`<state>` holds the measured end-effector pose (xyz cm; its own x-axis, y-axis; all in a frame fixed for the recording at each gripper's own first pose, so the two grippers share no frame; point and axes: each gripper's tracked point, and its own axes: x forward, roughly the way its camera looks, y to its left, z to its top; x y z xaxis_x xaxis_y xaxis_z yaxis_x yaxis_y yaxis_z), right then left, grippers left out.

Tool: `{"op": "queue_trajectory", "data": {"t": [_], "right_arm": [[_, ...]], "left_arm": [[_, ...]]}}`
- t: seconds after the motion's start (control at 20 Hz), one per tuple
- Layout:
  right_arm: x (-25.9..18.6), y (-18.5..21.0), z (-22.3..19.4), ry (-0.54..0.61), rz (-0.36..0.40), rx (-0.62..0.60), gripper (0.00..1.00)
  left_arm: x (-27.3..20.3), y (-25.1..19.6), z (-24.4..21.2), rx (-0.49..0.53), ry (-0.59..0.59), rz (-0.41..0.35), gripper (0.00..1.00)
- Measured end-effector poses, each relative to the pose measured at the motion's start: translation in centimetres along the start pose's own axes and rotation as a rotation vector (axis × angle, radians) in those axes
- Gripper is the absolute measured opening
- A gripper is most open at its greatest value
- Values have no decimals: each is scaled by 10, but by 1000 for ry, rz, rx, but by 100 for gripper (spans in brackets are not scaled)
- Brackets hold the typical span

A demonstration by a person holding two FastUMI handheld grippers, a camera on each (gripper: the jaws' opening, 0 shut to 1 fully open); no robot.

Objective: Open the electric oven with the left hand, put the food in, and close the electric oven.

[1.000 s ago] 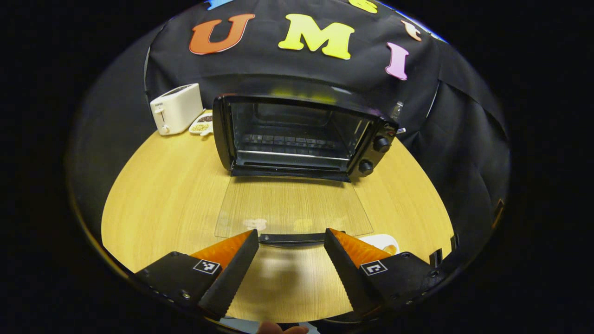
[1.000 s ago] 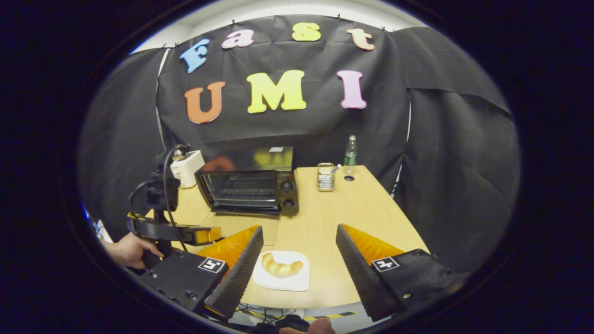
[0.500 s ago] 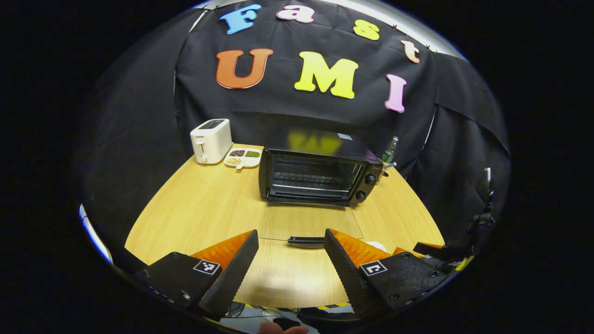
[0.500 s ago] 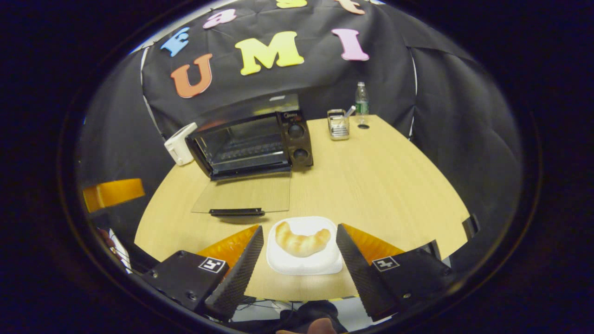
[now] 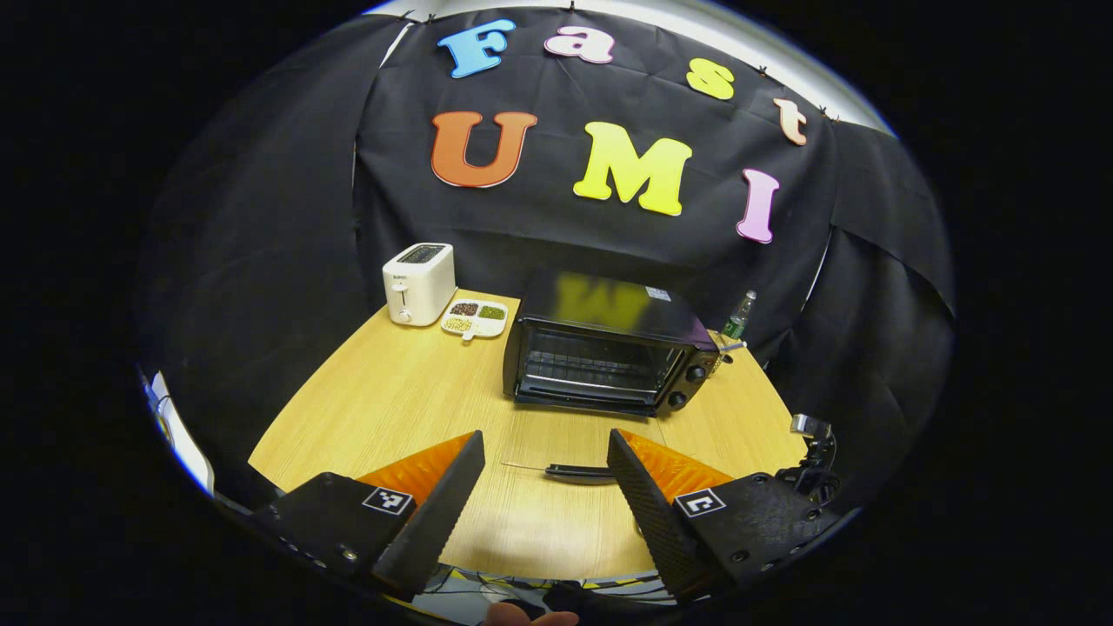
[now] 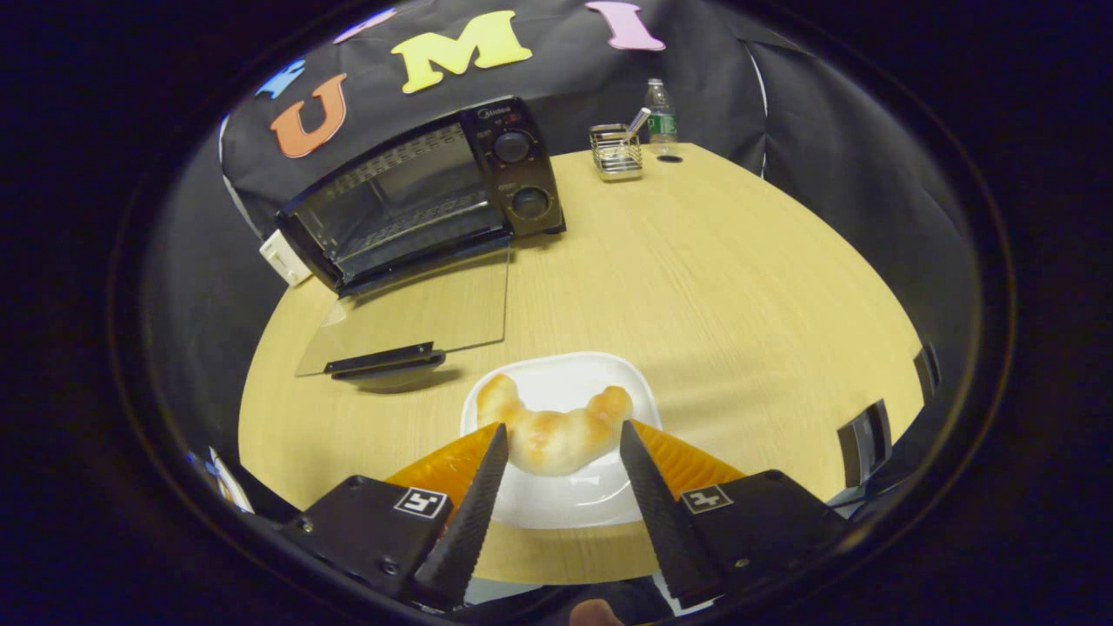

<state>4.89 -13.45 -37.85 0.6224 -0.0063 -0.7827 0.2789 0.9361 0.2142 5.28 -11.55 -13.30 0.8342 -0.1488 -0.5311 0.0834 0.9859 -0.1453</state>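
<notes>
- In the left gripper view, we see our left gripper [image 5: 545, 452] pulled well back from the electric oven [image 5: 609, 352] compared with a second ago, when its fingers stood right at the door handle [image 5: 578, 472]. Now they are spread wide over bare table [image 5: 391, 391], holding nothing. The glass door lies folded down flat, so we judge the opening step done. A toaster [image 5: 419, 283] and a small dish [image 5: 474, 319] sit at the far left.
- In the right gripper view, our right gripper [image 6: 556, 443] has dropped from high above the table to the white plate [image 6: 565, 496]. Its fingers are apart and flank the croissant [image 6: 549, 430], narrower than half a second ago; we cannot tell whether they touch it yet. The open oven [image 6: 417, 200] stands well apart, up and left, with its door [image 6: 417, 317] lying between.
- We judge the grasp of the food is next.
</notes>
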Motion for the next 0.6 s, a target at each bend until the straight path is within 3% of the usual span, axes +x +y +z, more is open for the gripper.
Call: {"op": "queue_trajectory", "data": {"t": [0.15, 0.35, 0.6], "right_arm": [[7, 0, -4, 28, 33, 47, 73], [11, -1, -5, 39, 63, 43, 58], [12, 2, 0, 30, 74, 42, 25]], "left_arm": [[4, -10, 9, -3, -8, 5, 94], [8, -26, 18, -4, -23, 15, 94], [5, -37, 11, -4, -12, 9, 94]]}}
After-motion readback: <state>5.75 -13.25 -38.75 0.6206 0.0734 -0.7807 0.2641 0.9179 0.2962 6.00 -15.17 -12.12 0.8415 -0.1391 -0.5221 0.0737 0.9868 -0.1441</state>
